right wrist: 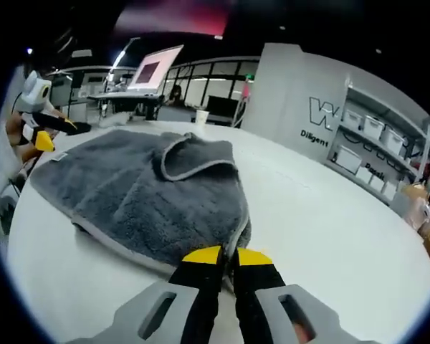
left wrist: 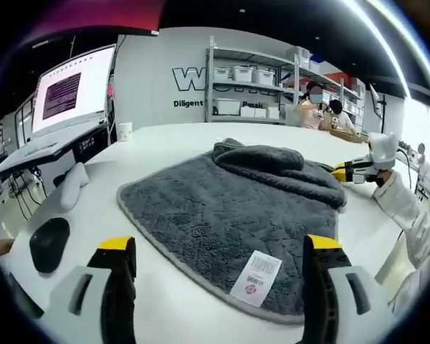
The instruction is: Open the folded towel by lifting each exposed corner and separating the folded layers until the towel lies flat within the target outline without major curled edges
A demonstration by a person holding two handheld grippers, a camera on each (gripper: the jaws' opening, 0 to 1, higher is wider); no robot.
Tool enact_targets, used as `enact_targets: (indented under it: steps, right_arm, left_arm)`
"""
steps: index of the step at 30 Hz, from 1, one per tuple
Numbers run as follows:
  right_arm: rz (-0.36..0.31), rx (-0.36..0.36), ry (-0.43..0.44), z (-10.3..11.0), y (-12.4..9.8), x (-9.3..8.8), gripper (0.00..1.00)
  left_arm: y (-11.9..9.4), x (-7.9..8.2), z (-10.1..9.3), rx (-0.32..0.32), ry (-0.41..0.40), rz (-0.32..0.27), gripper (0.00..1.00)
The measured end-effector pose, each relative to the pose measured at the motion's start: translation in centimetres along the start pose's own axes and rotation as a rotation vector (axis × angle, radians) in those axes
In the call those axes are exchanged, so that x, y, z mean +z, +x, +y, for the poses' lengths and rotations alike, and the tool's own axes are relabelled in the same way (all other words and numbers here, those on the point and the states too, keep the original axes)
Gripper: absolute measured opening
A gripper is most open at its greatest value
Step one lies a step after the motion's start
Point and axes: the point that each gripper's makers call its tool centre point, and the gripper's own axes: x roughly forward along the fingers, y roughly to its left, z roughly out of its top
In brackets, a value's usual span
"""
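Left gripper view: the grey plush towel with pale piped edging [left wrist: 229,215] lies on the white round surface [left wrist: 158,140], partly opened, with a bunched fold at its far side. A white care label [left wrist: 256,276] sits at the towel's near edge. The left gripper [left wrist: 218,251] hangs just short of that edge, jaws spread wide and holding nothing. The right gripper [left wrist: 342,172] is at the towel's far right corner.

Right gripper view: the right gripper's jaws are nearly closed, yellow tips right at the towel's near edge; whether they pinch fabric, I cannot tell. A flap lies doubled back on the towel's middle.

Judgement: no target outline is discernible. Pinch only the top layer, lift low, draw outward away from the towel's centre, and anchor the label edge with the left gripper.
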Motion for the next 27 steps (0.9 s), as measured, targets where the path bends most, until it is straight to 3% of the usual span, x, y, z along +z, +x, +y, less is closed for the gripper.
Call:
enact_targets:
  steps: [10, 27]
  right_arm:
    - [0.004, 0.041, 0.038, 1.8, -1.9, -0.5, 0.0]
    - [0.086, 0.101, -0.061, 5.7, -4.4, -0.8, 0.0]
  left_arm:
    - [-0.2, 0.1, 0.6, 0.011, -0.012, -0.009, 0.95]
    - [-0.9, -0.5, 1.0, 0.017, -0.023, -0.004, 0.95]
